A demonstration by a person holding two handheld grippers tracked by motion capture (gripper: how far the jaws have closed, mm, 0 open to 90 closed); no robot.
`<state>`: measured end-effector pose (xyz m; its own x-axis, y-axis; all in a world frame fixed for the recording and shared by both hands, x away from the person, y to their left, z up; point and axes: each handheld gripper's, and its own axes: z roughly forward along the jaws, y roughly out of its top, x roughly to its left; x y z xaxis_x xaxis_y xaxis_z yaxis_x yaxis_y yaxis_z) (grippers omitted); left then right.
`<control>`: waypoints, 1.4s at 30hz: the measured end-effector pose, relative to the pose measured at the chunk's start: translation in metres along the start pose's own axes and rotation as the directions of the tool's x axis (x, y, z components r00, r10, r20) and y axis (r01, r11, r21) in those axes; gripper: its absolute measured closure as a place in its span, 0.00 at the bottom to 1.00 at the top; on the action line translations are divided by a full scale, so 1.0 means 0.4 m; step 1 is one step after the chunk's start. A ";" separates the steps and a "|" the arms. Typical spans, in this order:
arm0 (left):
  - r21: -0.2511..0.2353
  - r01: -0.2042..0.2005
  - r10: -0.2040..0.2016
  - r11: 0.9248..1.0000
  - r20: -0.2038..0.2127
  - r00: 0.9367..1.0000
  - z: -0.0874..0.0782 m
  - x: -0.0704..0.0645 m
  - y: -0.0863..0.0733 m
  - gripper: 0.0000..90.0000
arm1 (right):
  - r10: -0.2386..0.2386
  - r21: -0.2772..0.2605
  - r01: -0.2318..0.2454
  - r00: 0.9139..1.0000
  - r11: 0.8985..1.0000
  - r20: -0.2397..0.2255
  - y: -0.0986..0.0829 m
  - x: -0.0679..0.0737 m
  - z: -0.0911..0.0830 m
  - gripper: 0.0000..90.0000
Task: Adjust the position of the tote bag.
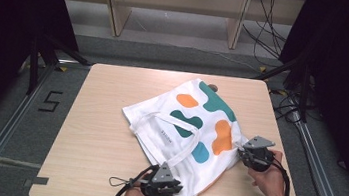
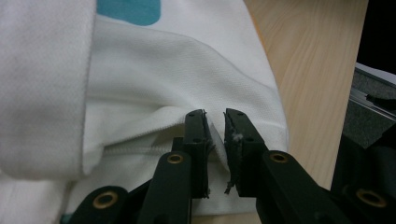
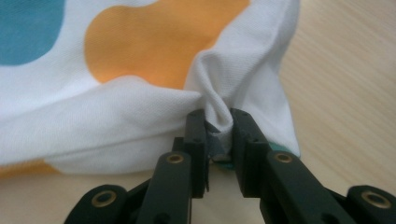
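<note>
At the frame's bottom center, the left gripper (image 1: pixel 170 185) is pinching the white hem of a tote bag (image 1: pixel 187 124); at lower right, the right gripper (image 1: pixel 245 152) is clamping a bunched fold. The bag is lying mid-frame on the wooden table (image 1: pixel 92 138).

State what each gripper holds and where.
Both hold the tote bag: left gripper pinches its near edge, right gripper a bunched fold at its side edge.
</note>
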<state>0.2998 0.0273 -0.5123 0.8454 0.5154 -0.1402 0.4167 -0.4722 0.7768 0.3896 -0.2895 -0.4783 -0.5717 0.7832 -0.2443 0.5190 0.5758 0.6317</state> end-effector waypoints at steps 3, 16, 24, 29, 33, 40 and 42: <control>-0.006 -0.018 0.018 1.000 0.011 1.000 0.049 -0.017 0.032 0.87 | 0.029 -0.025 -0.028 0.999 0.999 0.047 -0.001 -0.039 0.028 0.83; -0.071 -0.013 0.019 0.997 0.082 0.996 -0.085 0.007 0.052 0.51 | 0.191 -0.129 -0.196 0.981 0.972 -0.045 -0.020 0.022 -0.100 0.43; -0.070 0.060 -0.074 0.996 -0.211 0.975 -0.221 0.169 -0.017 0.42 | 0.076 -0.118 -0.108 0.965 0.987 -0.251 0.028 0.229 -0.105 0.44; -0.001 0.082 -0.077 0.997 -0.353 0.933 -0.256 0.252 -0.071 0.39 | 0.005 -0.113 -0.044 0.945 0.993 -0.326 0.044 0.308 -0.096 0.50; 0.027 0.118 -0.097 0.993 -0.409 0.908 -0.283 0.288 -0.097 0.36 | -0.046 -0.093 0.014 0.933 0.996 -0.356 0.052 0.367 -0.083 0.55; -0.001 0.172 -0.153 0.985 -0.463 0.873 -0.302 0.322 -0.122 0.34 | -0.167 -0.027 0.166 0.945 0.986 -0.282 0.046 0.411 -0.057 0.79; -0.008 0.185 -0.167 0.983 -0.470 0.867 -0.304 0.326 -0.125 0.33 | -0.180 -0.028 0.180 0.942 0.983 -0.283 0.040 0.404 -0.063 0.85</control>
<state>0.3485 0.2051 -0.4948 0.5062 0.8616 0.0372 0.5636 -0.3631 0.7420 0.2896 -0.1597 -0.4891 -0.8120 0.5678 -0.1354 0.3900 0.7003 0.5979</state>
